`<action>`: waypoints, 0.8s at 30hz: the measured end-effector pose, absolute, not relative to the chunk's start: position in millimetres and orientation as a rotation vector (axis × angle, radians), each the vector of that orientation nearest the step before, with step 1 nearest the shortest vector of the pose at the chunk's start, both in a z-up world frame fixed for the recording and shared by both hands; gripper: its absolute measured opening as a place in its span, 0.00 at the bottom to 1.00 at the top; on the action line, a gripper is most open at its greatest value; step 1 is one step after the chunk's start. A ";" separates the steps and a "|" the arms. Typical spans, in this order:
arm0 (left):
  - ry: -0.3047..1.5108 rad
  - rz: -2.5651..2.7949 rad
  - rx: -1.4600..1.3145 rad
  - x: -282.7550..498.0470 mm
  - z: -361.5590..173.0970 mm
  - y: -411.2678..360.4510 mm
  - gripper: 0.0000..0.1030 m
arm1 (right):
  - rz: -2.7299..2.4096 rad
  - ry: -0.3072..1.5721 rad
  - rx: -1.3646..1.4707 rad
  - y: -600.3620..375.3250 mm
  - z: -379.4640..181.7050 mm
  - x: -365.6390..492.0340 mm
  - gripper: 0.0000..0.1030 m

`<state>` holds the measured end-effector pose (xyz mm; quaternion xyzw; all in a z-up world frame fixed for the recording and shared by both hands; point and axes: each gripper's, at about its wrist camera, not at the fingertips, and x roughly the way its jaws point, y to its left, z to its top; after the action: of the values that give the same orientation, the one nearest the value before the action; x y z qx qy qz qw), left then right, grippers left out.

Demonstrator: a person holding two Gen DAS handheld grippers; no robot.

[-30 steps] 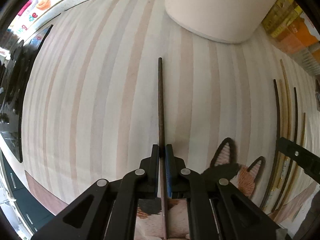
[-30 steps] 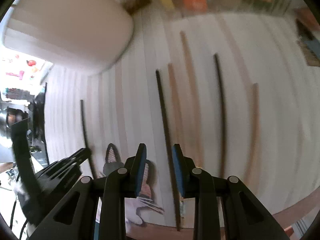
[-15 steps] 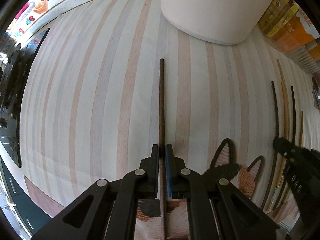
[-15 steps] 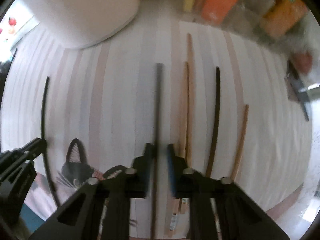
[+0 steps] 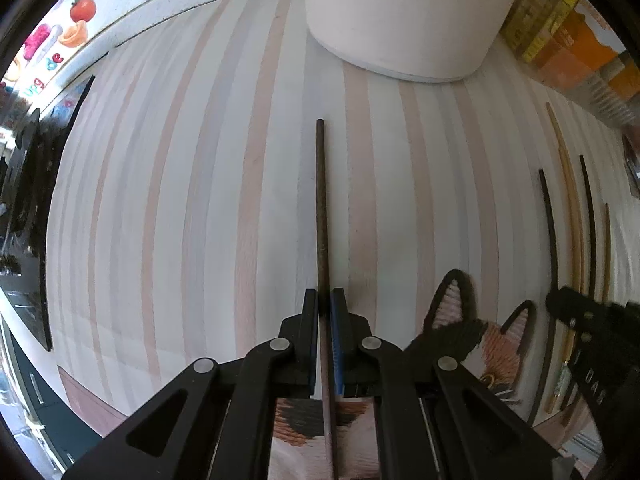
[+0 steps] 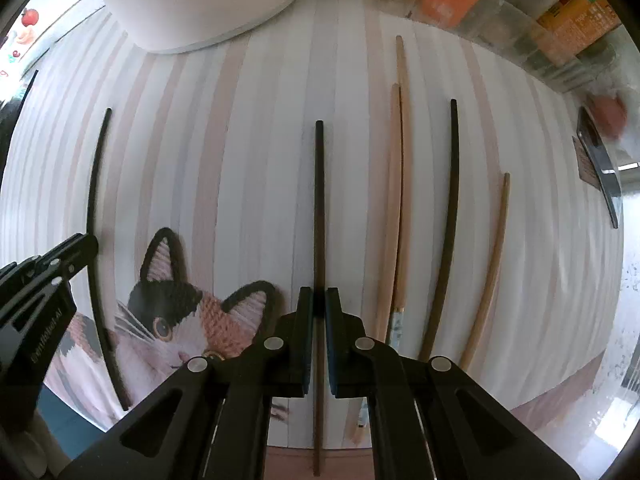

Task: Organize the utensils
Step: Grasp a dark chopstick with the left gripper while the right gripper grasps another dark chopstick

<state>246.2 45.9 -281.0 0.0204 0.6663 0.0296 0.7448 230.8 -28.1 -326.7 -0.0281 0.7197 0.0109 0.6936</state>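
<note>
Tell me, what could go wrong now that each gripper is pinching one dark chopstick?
The left hand-held gripper and right hand-held gripper each pinch a dark chopstick near one end, so the long free end may swing or slip. Lifting the right one could also nudge the tan chopsticks lying close beside it.

A white round container (image 5: 400, 16) stands on the striped mat (image 5: 180, 200) with its cat picture (image 6: 180, 320).
</note>
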 end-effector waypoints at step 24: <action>1.496 0.044 0.068 257.4 -287.8 36.6 0.03 | 0.039 1.712 -0.065 -63.1 -338.1 272.2 0.10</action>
<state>257.4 36.6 -287.8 0.0310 0.6800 0.0198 0.7323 272.2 -63.1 -338.1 -0.0288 0.7551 0.0174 0.6547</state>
